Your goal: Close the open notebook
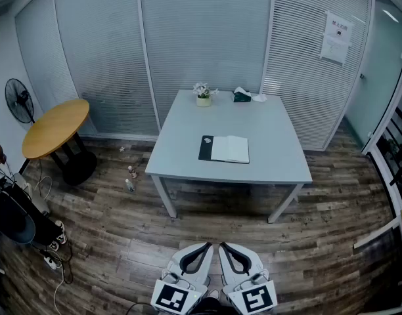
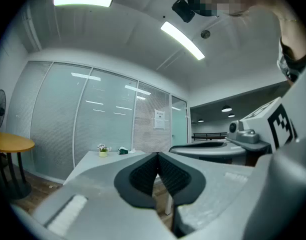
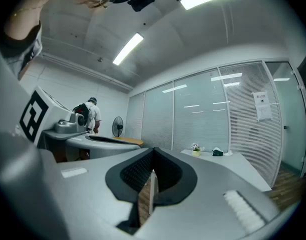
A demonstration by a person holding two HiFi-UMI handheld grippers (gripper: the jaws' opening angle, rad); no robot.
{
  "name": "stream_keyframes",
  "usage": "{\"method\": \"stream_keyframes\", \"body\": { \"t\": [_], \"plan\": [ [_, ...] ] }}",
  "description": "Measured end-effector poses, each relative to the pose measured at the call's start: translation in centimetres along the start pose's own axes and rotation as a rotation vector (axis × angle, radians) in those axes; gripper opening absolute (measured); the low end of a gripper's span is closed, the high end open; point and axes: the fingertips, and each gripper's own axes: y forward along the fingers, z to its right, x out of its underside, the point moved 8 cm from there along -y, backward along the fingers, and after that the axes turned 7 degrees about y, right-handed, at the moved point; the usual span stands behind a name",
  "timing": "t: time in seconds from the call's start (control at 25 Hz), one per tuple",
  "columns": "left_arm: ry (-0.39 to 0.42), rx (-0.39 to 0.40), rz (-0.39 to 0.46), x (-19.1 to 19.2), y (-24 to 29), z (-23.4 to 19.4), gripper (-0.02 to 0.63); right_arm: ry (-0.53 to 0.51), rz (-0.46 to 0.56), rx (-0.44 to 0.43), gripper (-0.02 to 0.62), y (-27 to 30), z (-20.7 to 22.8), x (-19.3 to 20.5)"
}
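The open notebook (image 1: 224, 149) lies flat in the middle of the grey table (image 1: 280, 163), white pages up, with a black cover flap at its left. Both grippers hang low over the wooden floor, well short of the table's near edge, side by side. My left gripper (image 1: 209, 247) (image 2: 157, 155) is shut, its dark pads meeting at the tips with nothing between them. My right gripper (image 1: 223, 247) (image 3: 153, 150) is shut too, and empty. Both gripper views look level at the table's edge, and the notebook is not visible in them.
On the table's far edge stand a small flower pot (image 1: 203, 97) and a green tissue box (image 1: 241, 96). A round wooden table (image 1: 55, 126), a fan (image 1: 19, 100) and small bottles on the floor (image 1: 130, 176) are at the left. Glass partitions close the back. A person (image 3: 90, 115) stands far off.
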Motion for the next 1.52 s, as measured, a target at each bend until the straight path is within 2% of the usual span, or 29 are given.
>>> {"method": "stream_keyframes", "body": {
  "t": [0.12,0.52,0.72,0.96,1.28,1.44,1.52],
  "plan": [
    [0.005,0.002,0.005,0.1,0.1,0.2,0.005,0.027,0.031,-0.005,0.001,-0.3,0.3,0.2],
    [-0.029,0.007,-0.018,0.8,0.7,1.0,0.005,0.030,0.027,-0.022,0.017,-0.4,1.1,0.5],
    [-0.011,0.025,-0.017,1.2,2.2,0.6,0.005,0.050,0.020,-0.007,0.017,-0.1,2.2,0.8],
    [-0.033,0.065,-0.022,1.5,5.7,-0.8,0.005,0.060,0.035,0.037,0.015,1.8,5.0,0.8],
    [-0.039,0.106,0.000,1.0,12.6,-5.0,0.005,0.041,0.049,0.072,0.003,7.2,9.9,-0.5],
    [0.022,0.136,0.008,1.3,15.6,-7.4,0.005,0.030,0.030,0.073,0.003,10.2,11.8,-1.0],
    [-0.017,0.134,0.006,0.9,16.9,-8.4,0.005,0.036,0.029,0.082,0.003,11.6,12.6,-1.2]
  ]
}}
